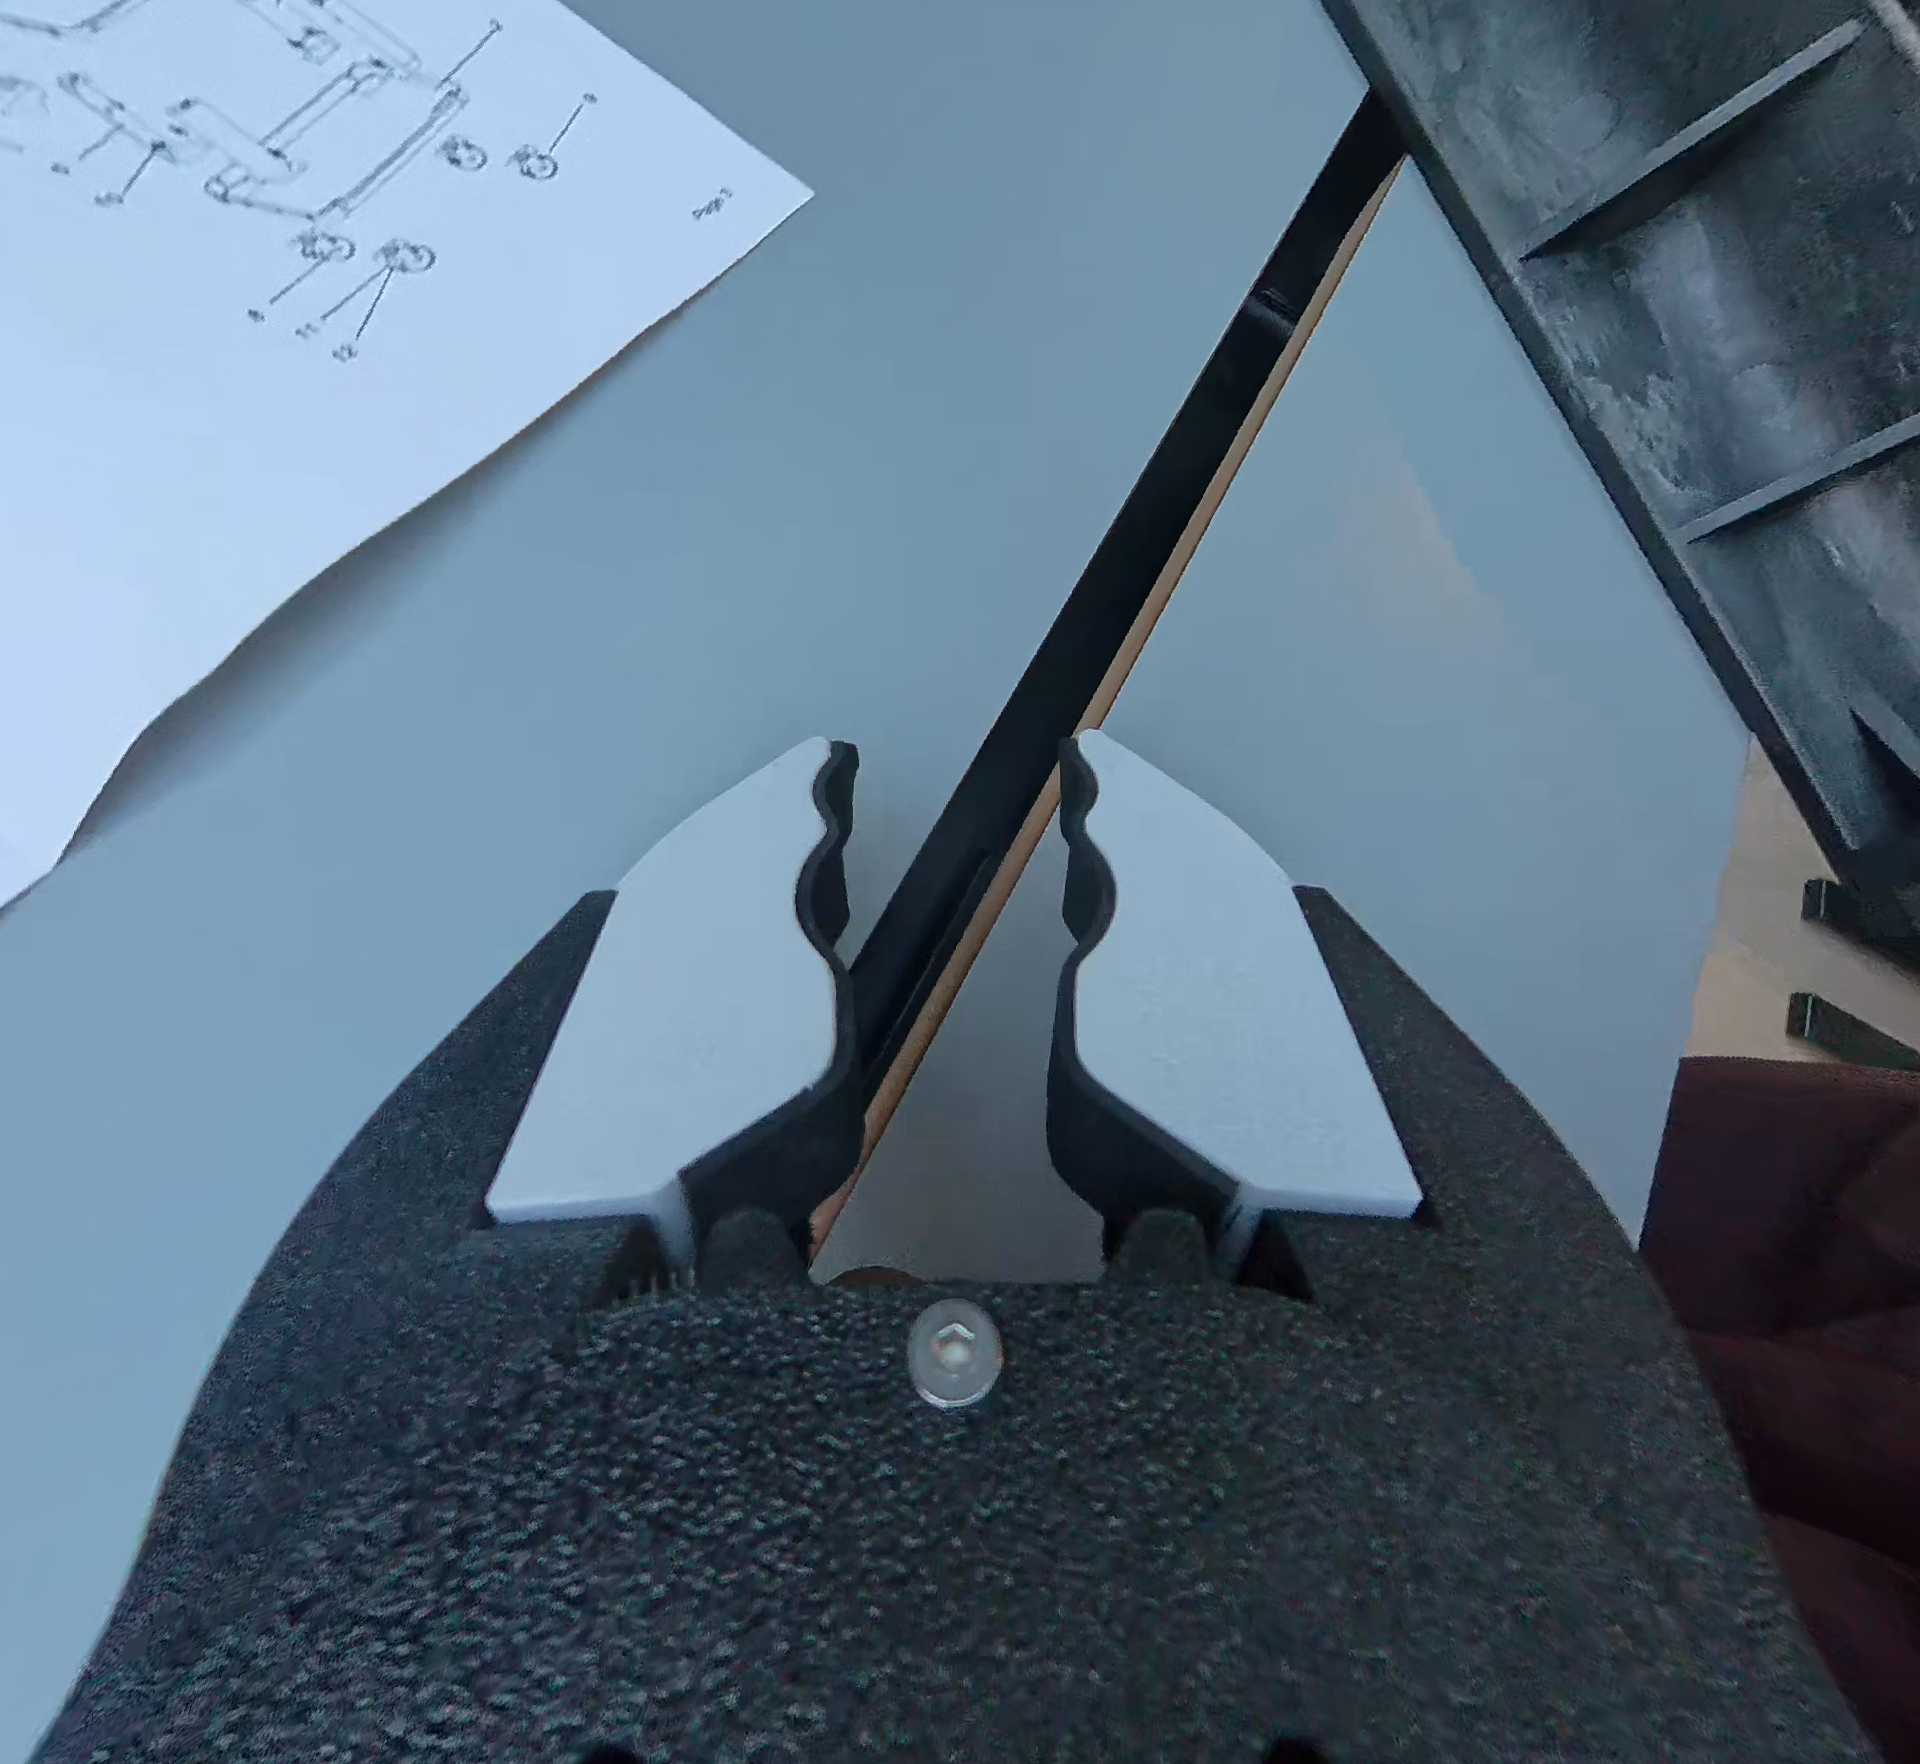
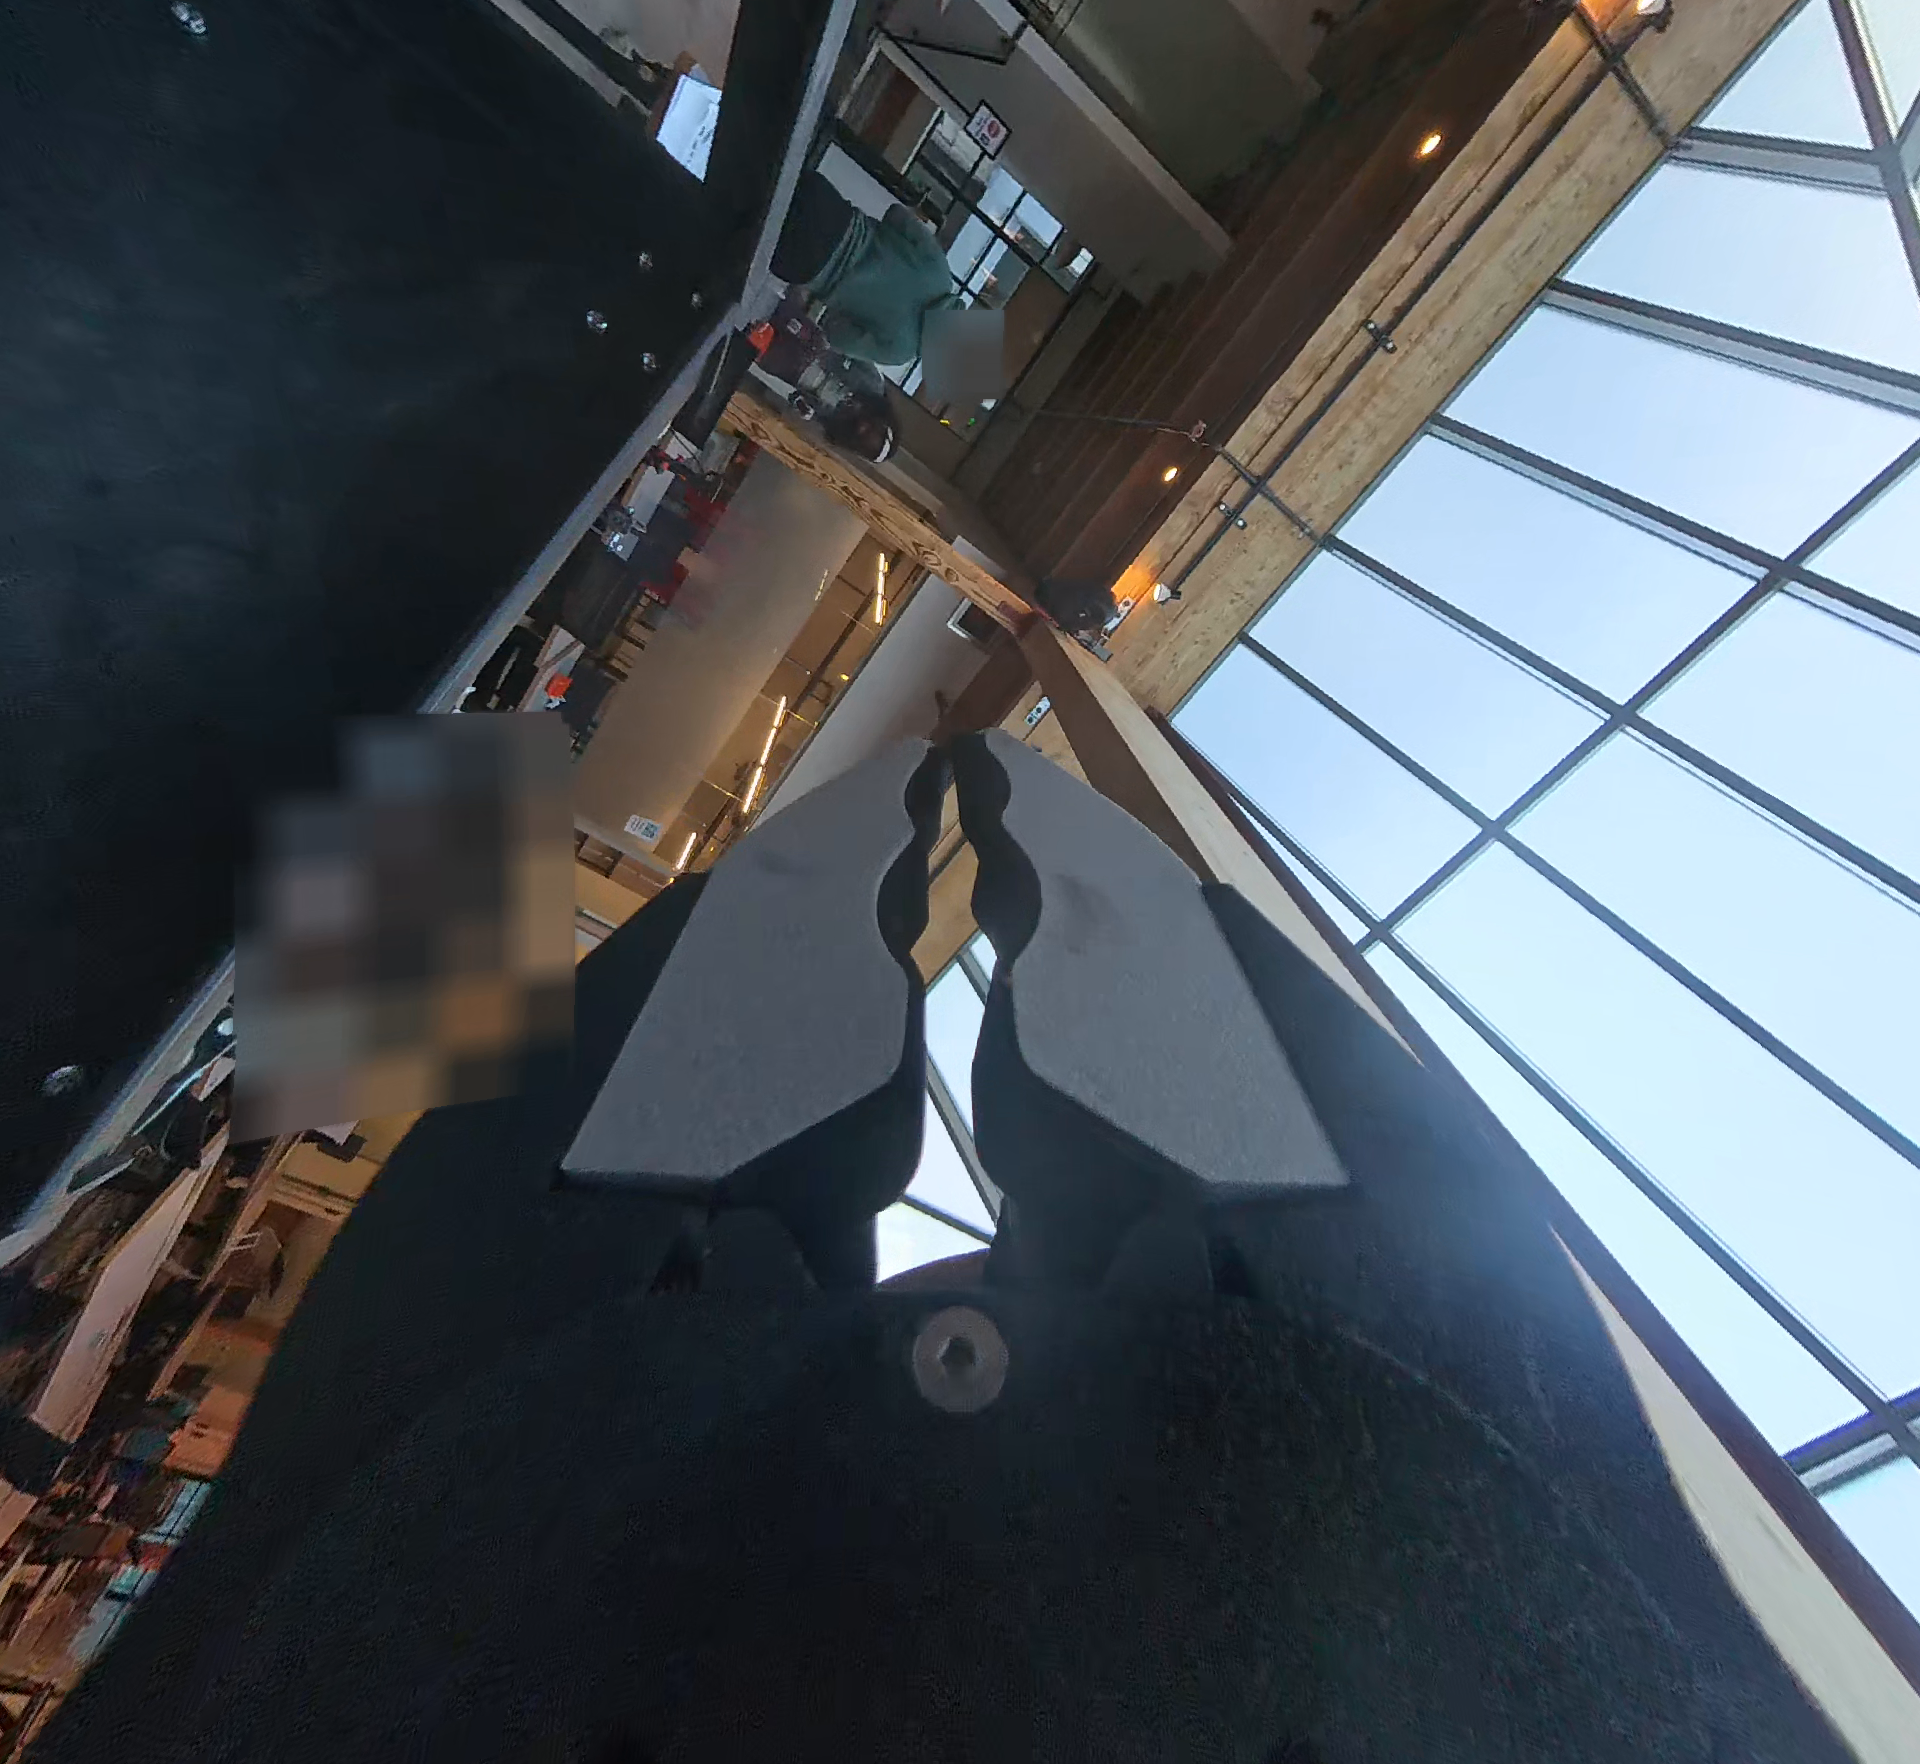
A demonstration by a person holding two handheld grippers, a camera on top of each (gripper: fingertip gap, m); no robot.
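Observation:
My left gripper [image 1: 958, 758] is open and empty, pointing down at a grey tabletop [image 1: 831, 426]. A thin black strip with a tan edge [image 1: 1164, 509] runs diagonally between its jaws, from the base up to the right. The strip lies close against the left finger's pad [image 1: 831, 925]; I cannot tell whether they touch. A black ribbed plastic panel [image 1: 1662, 208] slants across the upper right. My right gripper [image 2: 951, 753] is shut on nothing and points up into the room. A large black panel with bolts [image 2: 260, 364] is close on its left.
A white sheet with a line drawing of parts [image 1: 312, 312] lies on the table at upper left. Dark red fabric [image 1: 1787, 1299] is at lower right. The right wrist view shows big windows [image 2: 1558, 779], wooden beams [image 2: 1403, 312] and a distant person in green [image 2: 883, 291]. The tips of one gripper are about 60 centimetres away from the tips of the other.

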